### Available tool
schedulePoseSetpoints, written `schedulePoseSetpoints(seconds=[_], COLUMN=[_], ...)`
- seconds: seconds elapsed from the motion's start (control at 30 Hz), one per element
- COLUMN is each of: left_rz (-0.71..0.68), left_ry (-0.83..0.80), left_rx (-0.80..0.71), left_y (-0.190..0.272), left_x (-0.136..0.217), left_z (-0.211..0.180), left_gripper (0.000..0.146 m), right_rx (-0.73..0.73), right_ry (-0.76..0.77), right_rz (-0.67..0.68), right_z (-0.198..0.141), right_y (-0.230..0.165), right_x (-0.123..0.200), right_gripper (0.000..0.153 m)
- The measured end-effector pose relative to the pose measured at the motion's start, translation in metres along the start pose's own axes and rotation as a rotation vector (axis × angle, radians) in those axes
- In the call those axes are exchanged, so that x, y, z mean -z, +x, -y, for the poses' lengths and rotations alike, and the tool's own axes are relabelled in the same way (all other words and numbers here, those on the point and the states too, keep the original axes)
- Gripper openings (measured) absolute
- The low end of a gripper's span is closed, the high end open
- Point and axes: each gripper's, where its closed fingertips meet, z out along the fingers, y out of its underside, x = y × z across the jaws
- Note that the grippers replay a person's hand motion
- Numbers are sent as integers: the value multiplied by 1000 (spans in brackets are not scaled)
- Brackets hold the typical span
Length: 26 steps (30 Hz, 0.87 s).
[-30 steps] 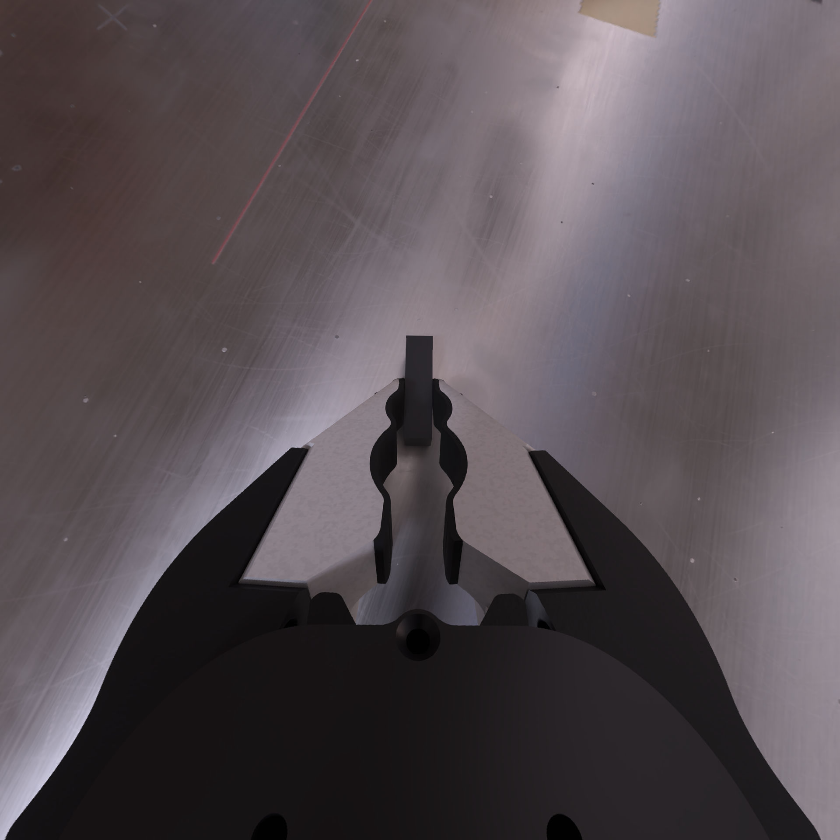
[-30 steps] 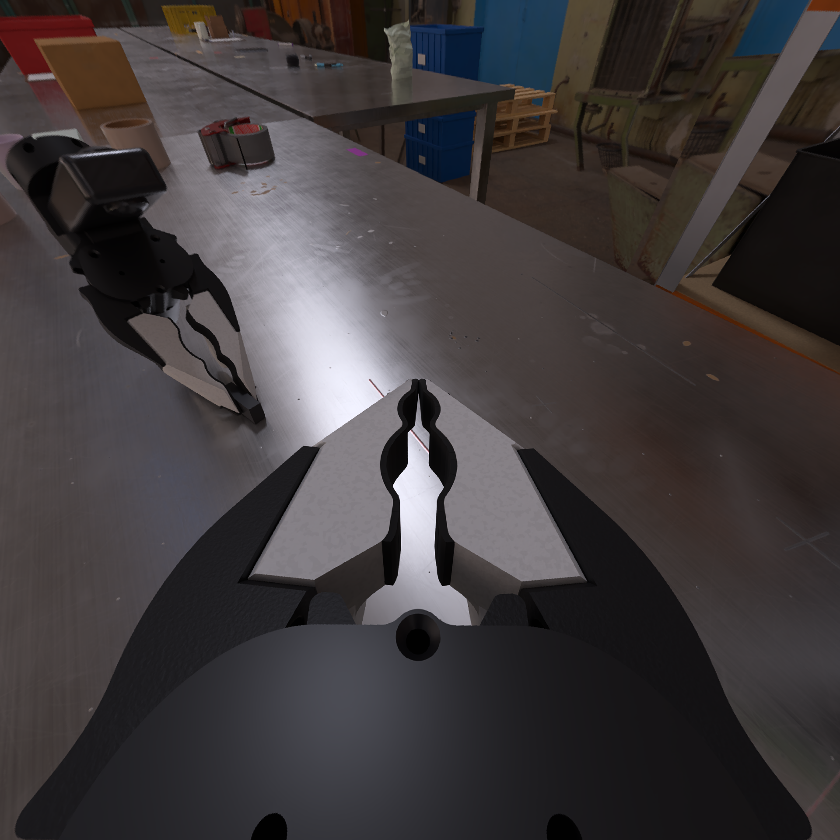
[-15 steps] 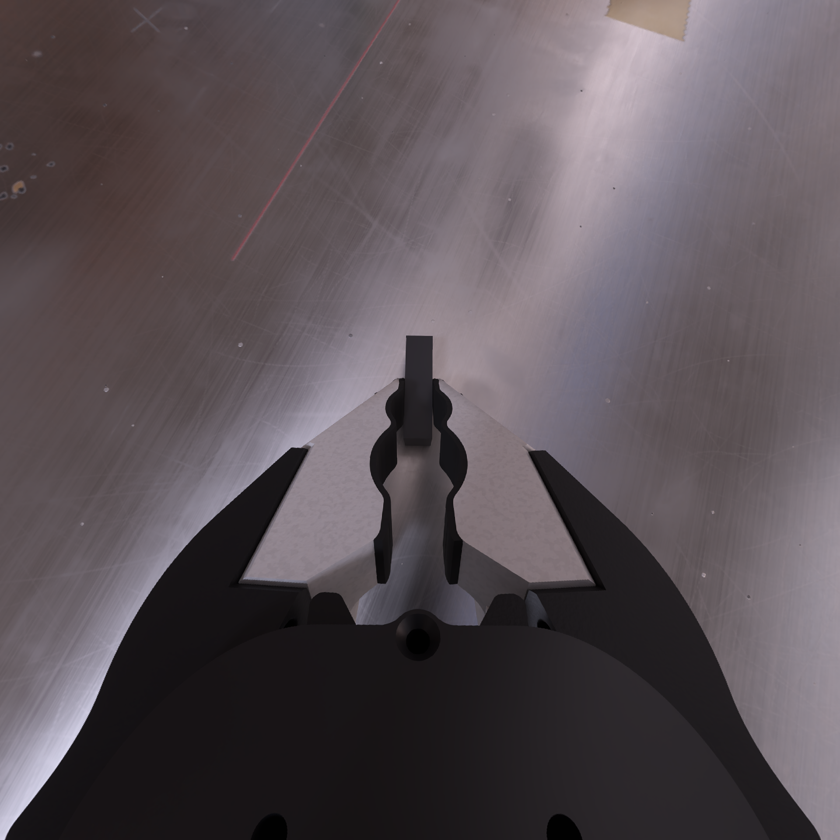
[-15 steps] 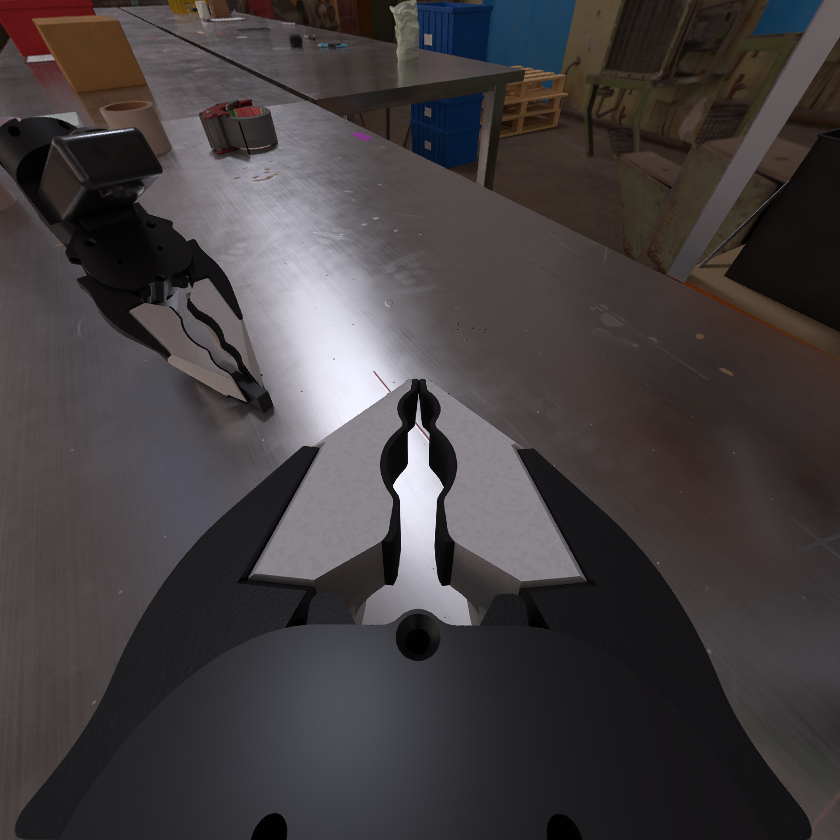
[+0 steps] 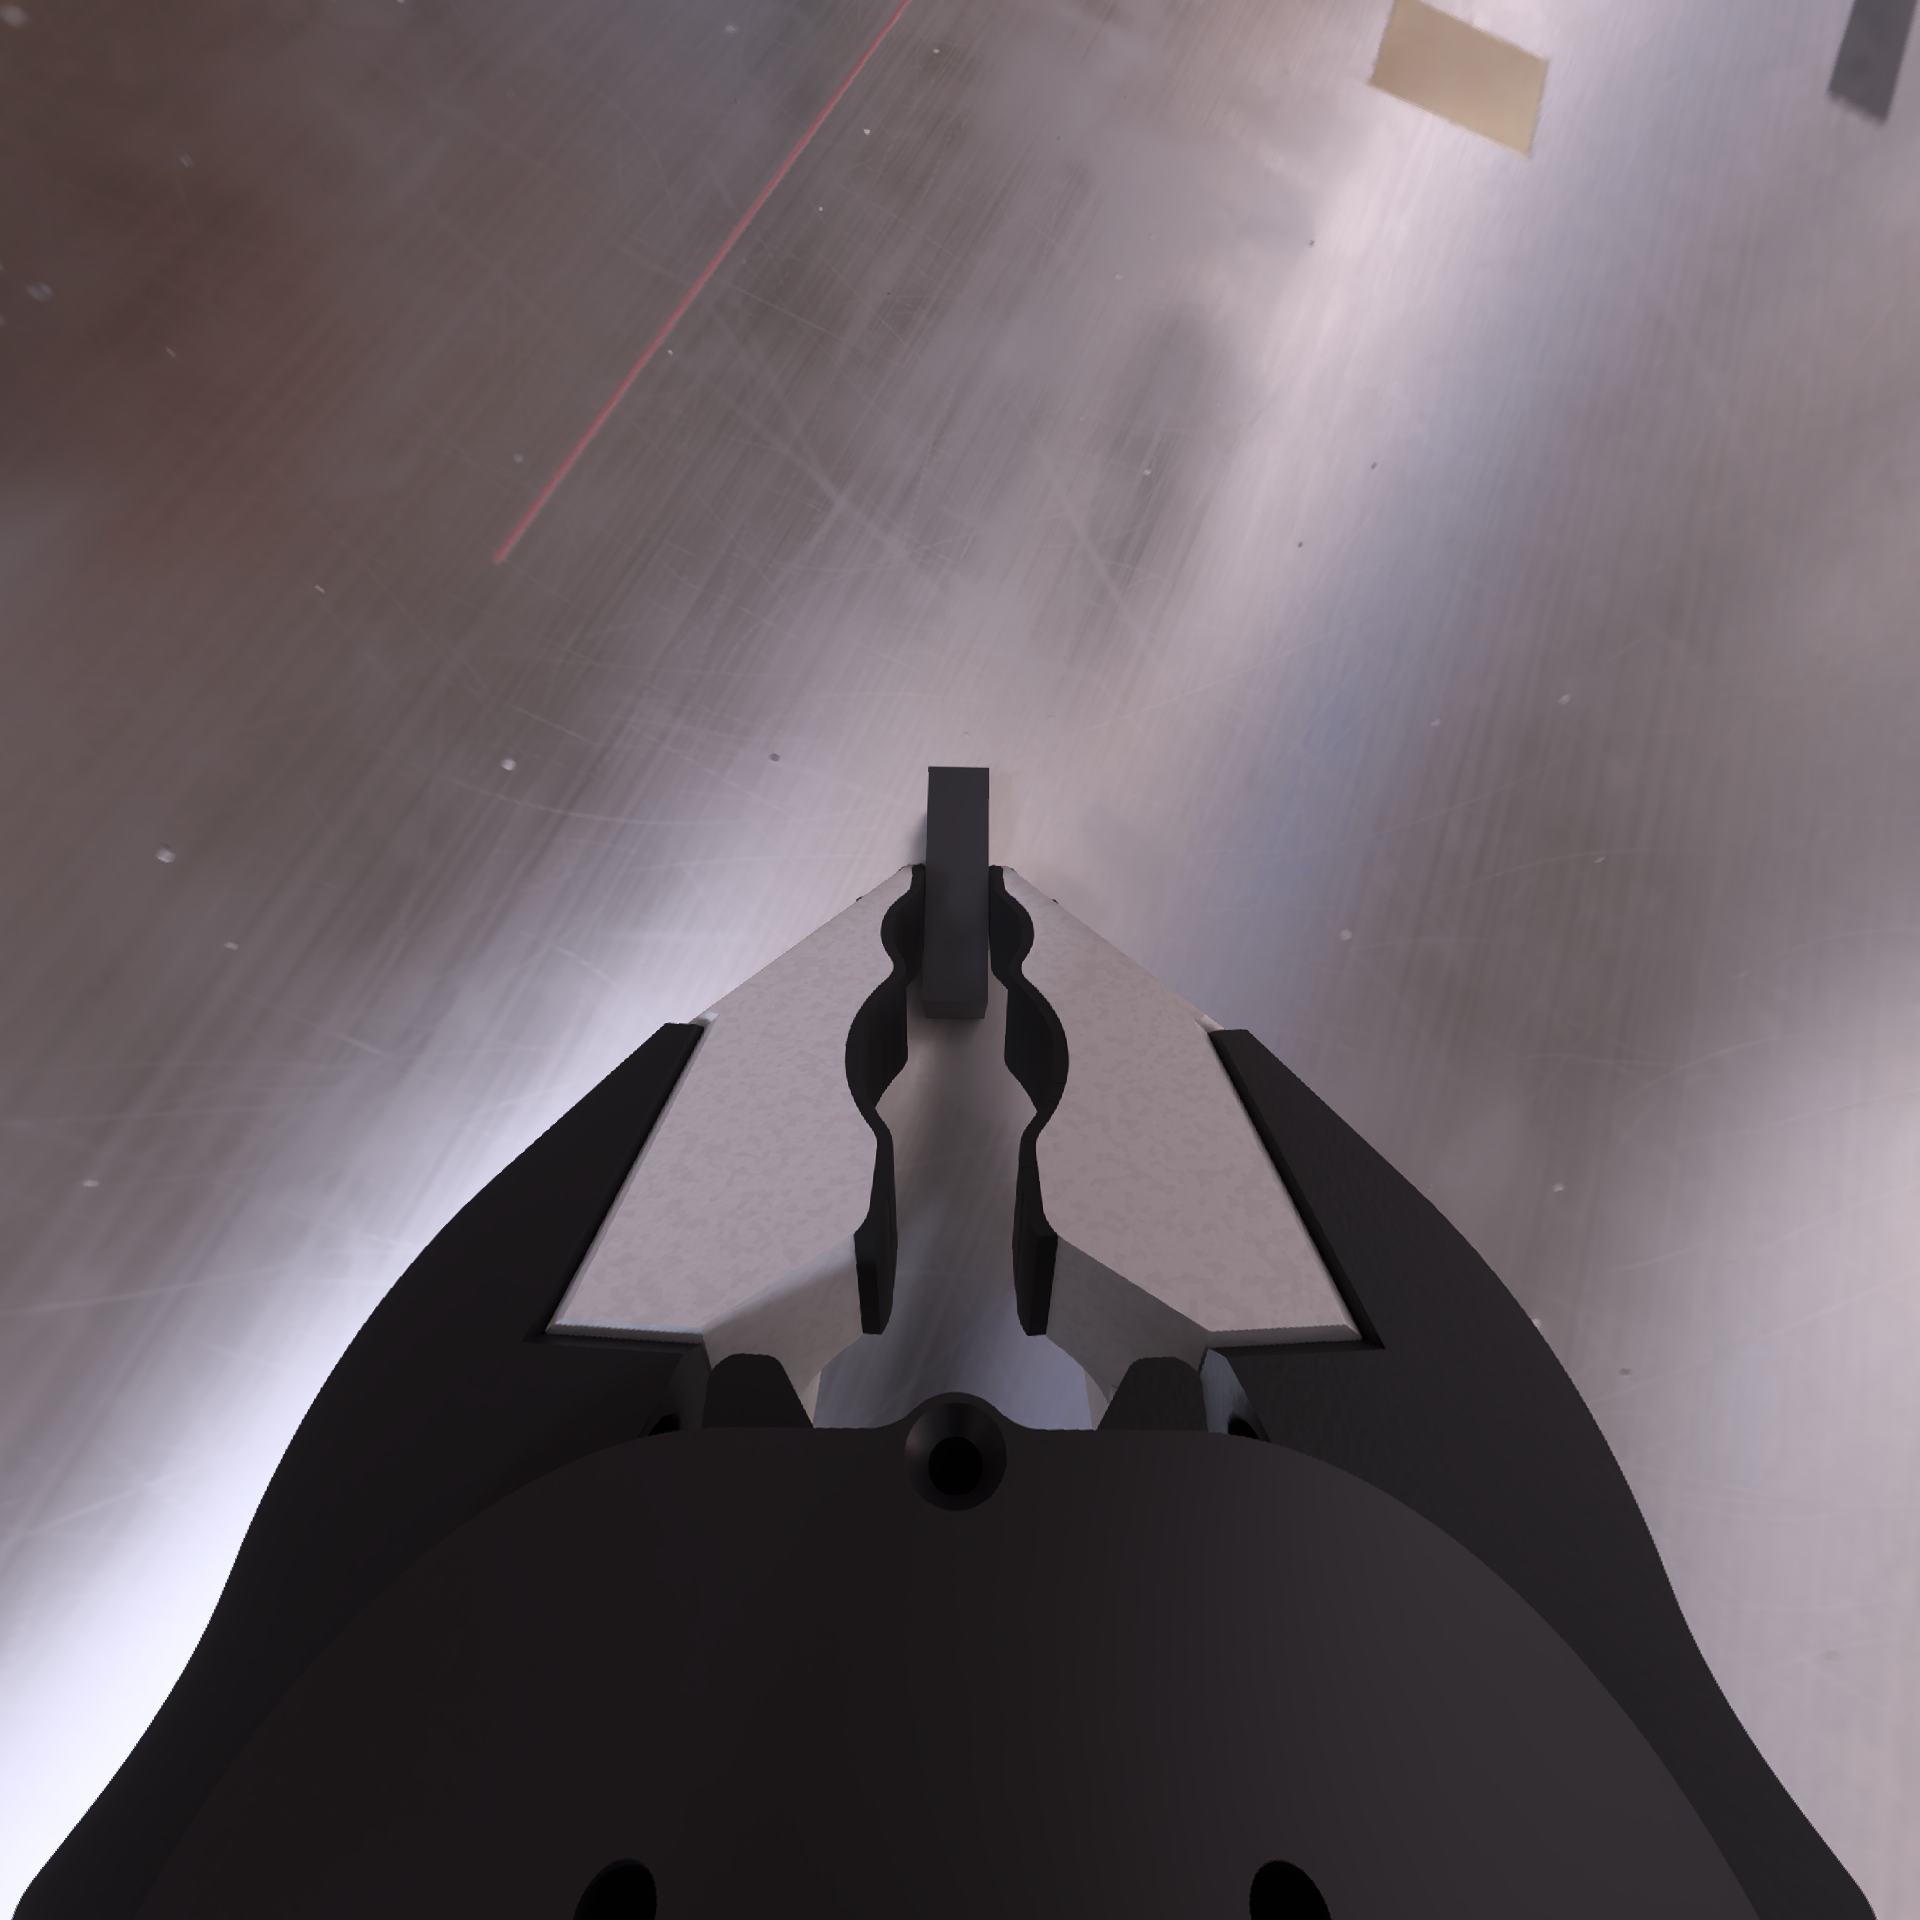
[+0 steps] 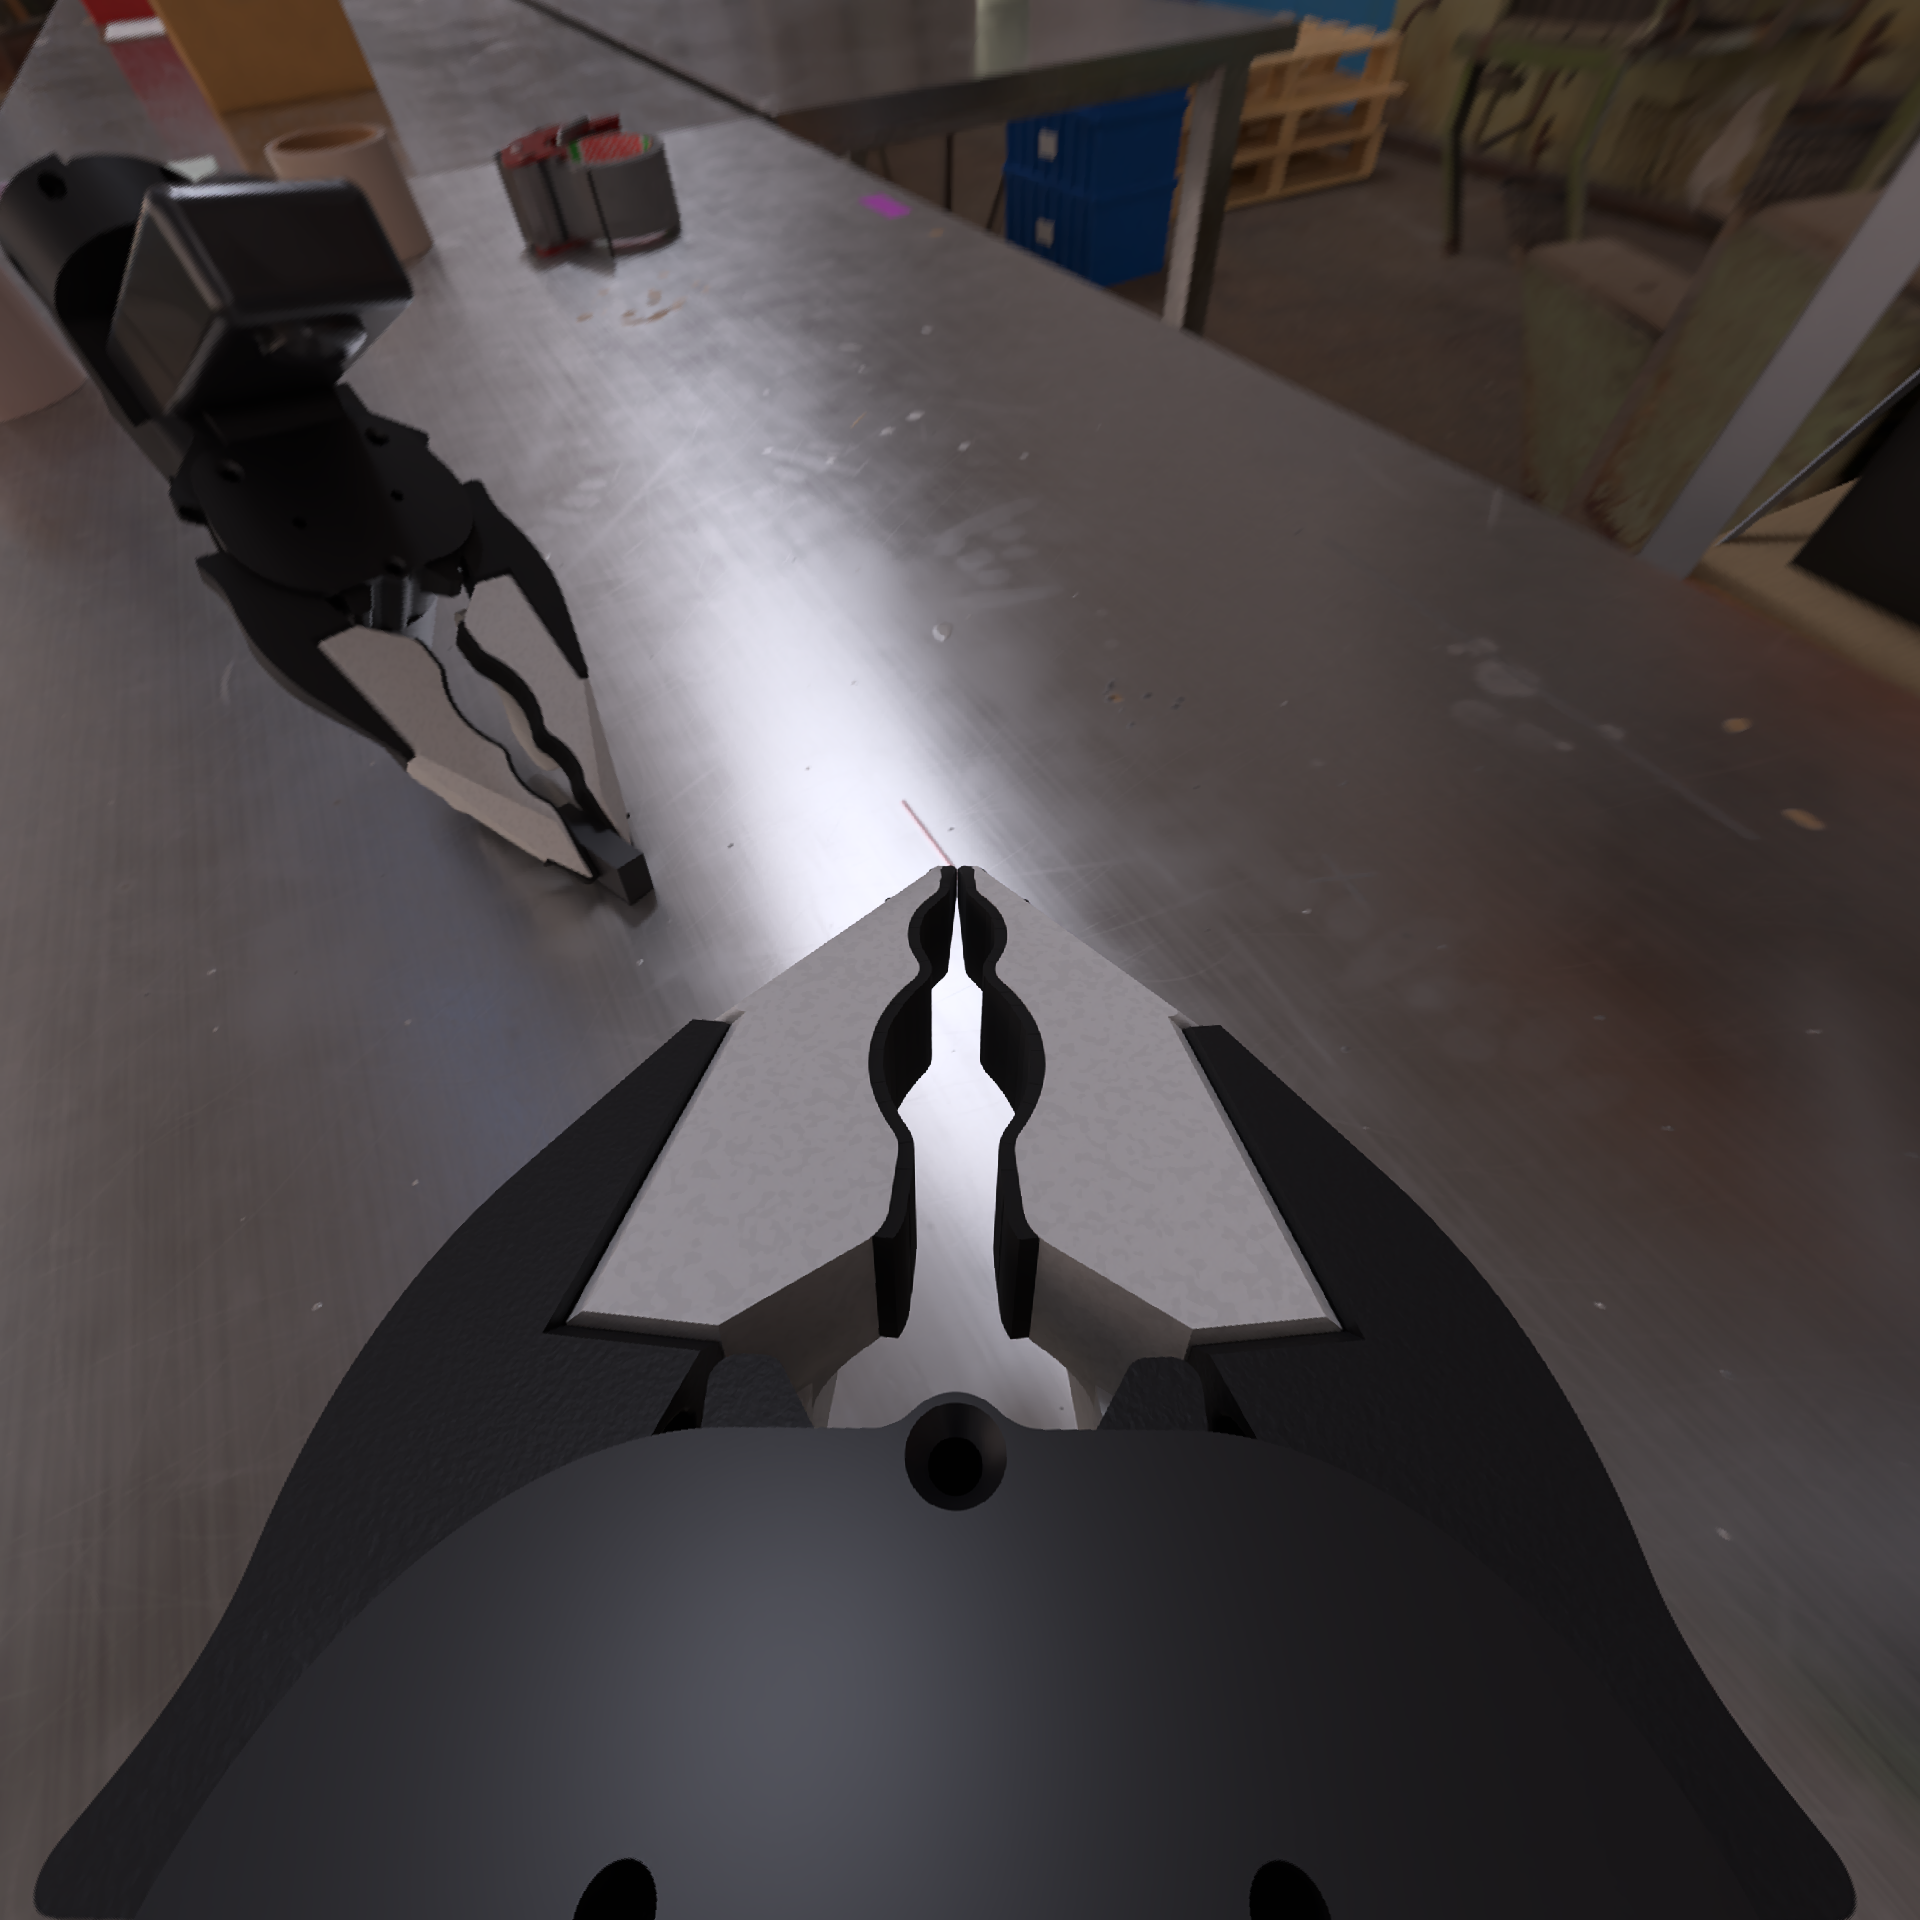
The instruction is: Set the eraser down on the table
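My left gripper [image 5: 956, 883] is shut on a small dark grey eraser [image 5: 956, 894], which stands on edge between the fingertips and pokes out past them over the metal table [image 5: 1039, 499]. In the right wrist view the left gripper [image 6: 597, 847] tilts steeply down at the left, and the eraser [image 6: 627, 875] is at or just above the table top [image 6: 1143, 644]; I cannot tell whether it touches. My right gripper [image 6: 957, 876] is shut and empty, low over the table to the right of the left one.
A thin red line [image 5: 707, 281] and a tan patch [image 5: 1460, 75] mark the table. A tape dispenser [image 6: 587, 192] and a cardboard roll [image 6: 348, 177] stand at the far left end. The table edge [image 6: 1507, 488] runs along the right, with a second table [image 6: 935, 52] beyond.
The left gripper has moved lower and toward the near side with the eraser still in its grip. The right gripper has dipped and shifted slightly forward, staying shut.
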Motion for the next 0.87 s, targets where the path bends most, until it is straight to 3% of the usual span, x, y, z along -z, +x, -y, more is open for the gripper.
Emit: schedulePoseSetpoints(seconds=[0.27, 0.5, 0.63, 0.87], left_rz=[-23, -51, -61, -72], left_ry=[21, 44, 44, 41], left_rx=[57, 71, 72, 77], left_y=[7, 11, 12, 12], left_x=[2, 5, 5, 5], left_z=[0, 1, 1, 1], left_gripper=[11, 16, 16, 16], right_rx=[52, 42, 47, -45], right_ry=[-162, -205, -191, 28], right_rz=[60, 98, 21, -172], right_z=[-27, -37, -33, -1], right_y=[-20, -28, -12, 32], right_x=[-31, -41, -30, 16], right_gripper=[0, 0, 0, 0])
